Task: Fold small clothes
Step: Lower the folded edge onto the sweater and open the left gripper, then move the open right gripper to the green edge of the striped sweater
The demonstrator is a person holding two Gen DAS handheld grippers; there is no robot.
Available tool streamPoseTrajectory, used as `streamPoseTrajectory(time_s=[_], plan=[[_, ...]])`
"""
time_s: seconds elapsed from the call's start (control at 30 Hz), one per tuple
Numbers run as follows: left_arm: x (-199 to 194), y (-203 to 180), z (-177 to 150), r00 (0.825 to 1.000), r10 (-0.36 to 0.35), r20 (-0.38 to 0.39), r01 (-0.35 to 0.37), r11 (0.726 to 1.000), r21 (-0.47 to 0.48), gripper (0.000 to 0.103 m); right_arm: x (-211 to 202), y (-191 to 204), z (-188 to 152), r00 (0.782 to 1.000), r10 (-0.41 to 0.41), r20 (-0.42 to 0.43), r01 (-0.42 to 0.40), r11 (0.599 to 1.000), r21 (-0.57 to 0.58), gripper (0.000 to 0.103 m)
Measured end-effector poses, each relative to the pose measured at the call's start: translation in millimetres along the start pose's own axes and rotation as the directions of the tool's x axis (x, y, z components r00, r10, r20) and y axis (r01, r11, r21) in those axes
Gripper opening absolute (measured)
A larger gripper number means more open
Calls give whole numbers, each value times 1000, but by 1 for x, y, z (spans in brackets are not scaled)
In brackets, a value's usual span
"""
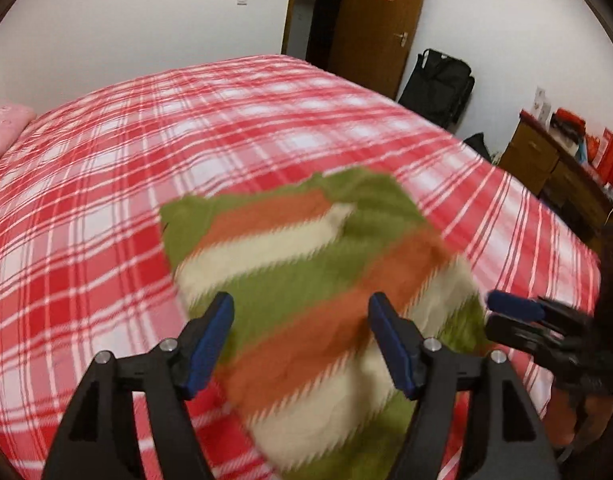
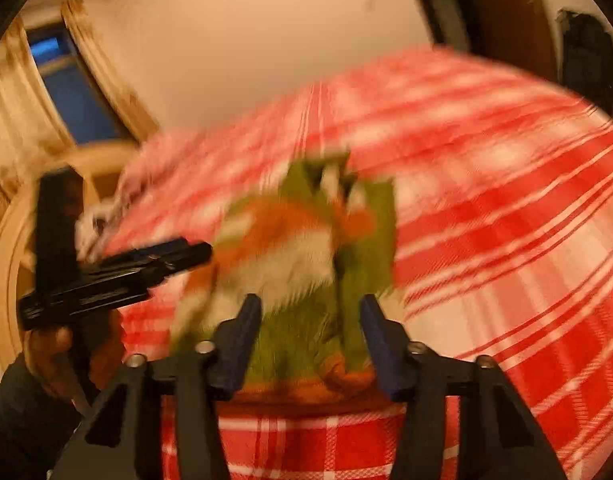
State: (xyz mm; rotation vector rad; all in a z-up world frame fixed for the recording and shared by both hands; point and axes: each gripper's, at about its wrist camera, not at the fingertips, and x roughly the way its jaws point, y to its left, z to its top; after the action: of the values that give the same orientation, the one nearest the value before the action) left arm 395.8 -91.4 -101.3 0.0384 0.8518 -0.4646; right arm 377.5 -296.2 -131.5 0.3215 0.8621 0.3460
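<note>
A small striped garment, green, orange and cream, lies on the red plaid bed. My left gripper is open just above its near part, jaws apart with nothing between them. My right gripper is open too, hovering over the garment's near edge; this view is blurred by motion. The right gripper also shows at the garment's right edge in the left wrist view, and the left gripper shows at the left in the right wrist view.
A pink pillow lies at the bed's far left. A wooden door, a black bag and a wooden cabinet with red items stand beyond the bed. A curtained window is at left.
</note>
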Motion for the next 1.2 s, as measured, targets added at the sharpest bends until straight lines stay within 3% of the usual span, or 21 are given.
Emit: streamPoseTrajectory(time_s=[0.03, 0.07, 0.1, 0.17, 0.33, 0.53, 0.6, 0.7, 0.73, 0.8, 0.97, 1.13, 1.2], plan=[[-1, 1, -4, 1000, -3, 3, 3, 1000, 0, 72, 10, -3, -2, 999, -18, -41, 19, 1000, 16, 22], [0, 2, -9, 1000, 0, 2, 0, 1000, -8, 72, 15, -6, -6, 997, -56, -57, 58, 998, 20, 10], [1, 3, -12, 1000, 2, 1, -2, 1000, -16, 72, 18, -8, -10, 993, -88, -80, 89, 996, 12, 8], [-2, 3, -16, 1000, -10, 7, 10, 1000, -25, 74, 11, -6, -18, 986, -138, -88, 139, 990, -5, 7], [-4, -2, -28, 998, 27, 55, -27, 1000, -5, 99, -5, -1, -27, 965, -242, -99, 237, 970, -56, 6], [14, 1, -40, 998, 62, 29, -61, 998, -34, 99, 7, -11, -18, 950, -255, -180, 252, 967, -36, 6], [14, 4, -43, 998, 48, 31, -46, 997, -57, 99, -1, -10, -14, 954, -242, -178, 241, 970, -28, 11], [12, 4, -44, 999, 32, 42, -29, 998, -62, 99, -17, 7, 0, 931, -358, -69, 351, 932, -95, 44], [12, 3, -45, 999, 34, 42, -31, 998, -58, 99, -24, 14, 8, 932, -361, -14, 358, 928, -107, 45], [13, 1, -45, 998, 36, 43, -34, 998, -55, 99, -33, 30, 26, 956, -286, 57, 291, 949, -118, 45], [15, 3, -45, 999, 29, 28, -26, 997, -79, 99, 4, 66, 58, 994, -101, 48, 109, 969, -219, 45], [15, 3, -46, 1000, 25, 19, -23, 996, -90, 100, 61, 55, 66, 982, -185, -41, 173, 961, -216, 45], [15, 3, -45, 1000, 21, 14, -19, 996, -91, 100, 75, 42, 64, 958, -282, -57, 262, 938, -226, 45]])
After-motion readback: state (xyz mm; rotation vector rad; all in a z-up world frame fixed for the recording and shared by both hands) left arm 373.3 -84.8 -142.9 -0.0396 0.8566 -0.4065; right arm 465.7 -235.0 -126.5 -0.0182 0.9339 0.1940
